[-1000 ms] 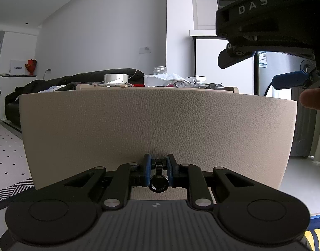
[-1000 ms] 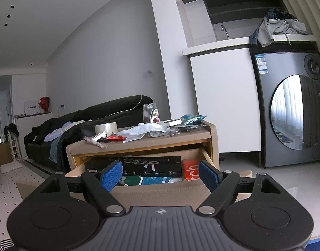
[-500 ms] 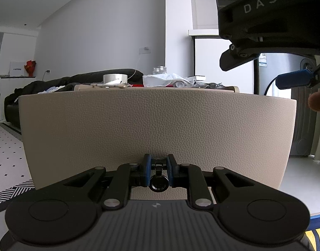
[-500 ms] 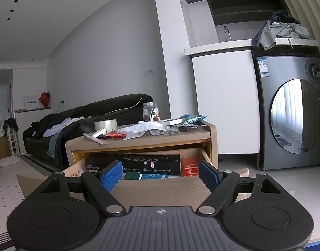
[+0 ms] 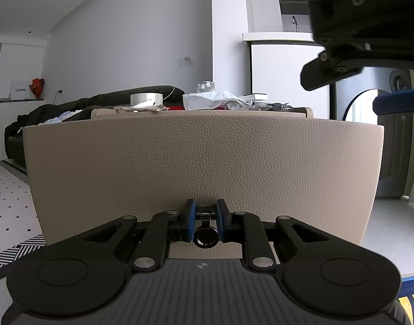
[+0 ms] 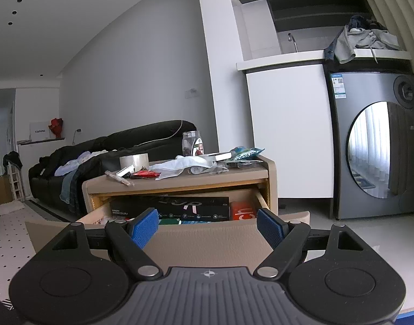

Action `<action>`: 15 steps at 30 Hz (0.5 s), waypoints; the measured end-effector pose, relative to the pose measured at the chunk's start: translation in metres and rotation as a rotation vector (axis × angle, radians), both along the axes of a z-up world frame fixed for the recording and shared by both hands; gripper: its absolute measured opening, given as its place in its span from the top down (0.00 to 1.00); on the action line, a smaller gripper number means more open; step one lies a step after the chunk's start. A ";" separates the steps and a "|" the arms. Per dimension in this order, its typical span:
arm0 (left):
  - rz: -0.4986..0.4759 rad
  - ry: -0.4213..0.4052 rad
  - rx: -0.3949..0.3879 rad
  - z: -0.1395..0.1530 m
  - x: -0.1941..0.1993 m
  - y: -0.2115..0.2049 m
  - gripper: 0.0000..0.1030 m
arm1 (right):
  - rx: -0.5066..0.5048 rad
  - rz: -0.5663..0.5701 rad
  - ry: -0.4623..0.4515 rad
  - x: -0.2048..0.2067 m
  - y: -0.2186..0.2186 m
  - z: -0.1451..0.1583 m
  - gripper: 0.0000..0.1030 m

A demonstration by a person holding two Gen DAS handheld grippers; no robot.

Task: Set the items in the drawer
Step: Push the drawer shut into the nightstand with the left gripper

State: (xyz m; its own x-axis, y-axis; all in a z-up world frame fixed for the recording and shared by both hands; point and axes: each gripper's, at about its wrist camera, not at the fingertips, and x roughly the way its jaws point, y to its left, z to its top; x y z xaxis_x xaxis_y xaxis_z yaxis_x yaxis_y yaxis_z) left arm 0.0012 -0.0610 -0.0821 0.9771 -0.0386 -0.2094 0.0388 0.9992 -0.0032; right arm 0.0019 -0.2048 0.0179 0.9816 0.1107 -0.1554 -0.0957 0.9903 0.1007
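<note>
While a grey washing machine [image 6: 374, 159] stands against the far wall on the right and a dark sofa [image 6: 104, 159] stretches along the left, the beige cabinet [image 6: 179, 181] sits between them with its drawer [image 6: 207, 241] pulled out toward the cameras. The drawer's leather-textured front [image 5: 204, 159] fills most of the left wrist view. Inside the drawer lie a long black box [image 6: 170, 207] and, just to its right, a red box [image 6: 242, 211]. On the cabinet top rest a crumpled white bag [image 6: 179, 166], a roll of clear tape [image 6: 134, 161], a clear jar [image 6: 192, 143], a blue-green packet [image 6: 246, 153] and a small red wrapper [image 6: 146, 173]. The left gripper [image 5: 204, 223] is low against the drawer front, its blue pads [image 5: 190, 223] drawn narrow and clamped on the small black pull knob [image 5: 206, 237]. The right gripper [image 6: 207, 226] hangs above and before the drawer front with its blue pads [image 6: 143, 226] spread wide and nothing between them; in the left wrist view its black body shows at the upper right.
</note>
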 end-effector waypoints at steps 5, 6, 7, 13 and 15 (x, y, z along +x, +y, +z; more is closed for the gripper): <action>-0.002 0.010 0.004 0.002 0.008 -0.001 0.82 | -0.001 -0.002 0.002 0.000 -0.001 0.000 0.19; -0.002 0.012 0.006 0.002 0.009 -0.001 0.82 | -0.002 -0.003 0.002 0.000 -0.001 0.000 0.19; -0.002 0.013 0.008 0.003 0.011 -0.001 0.82 | -0.002 -0.003 0.003 0.000 -0.002 0.000 0.19; 0.001 0.017 0.023 0.004 0.020 -0.003 0.82 | -0.004 -0.006 0.005 0.000 -0.003 0.000 0.19; 0.001 0.018 0.026 0.004 0.023 -0.003 0.82 | -0.004 -0.006 0.006 0.000 -0.004 0.000 0.19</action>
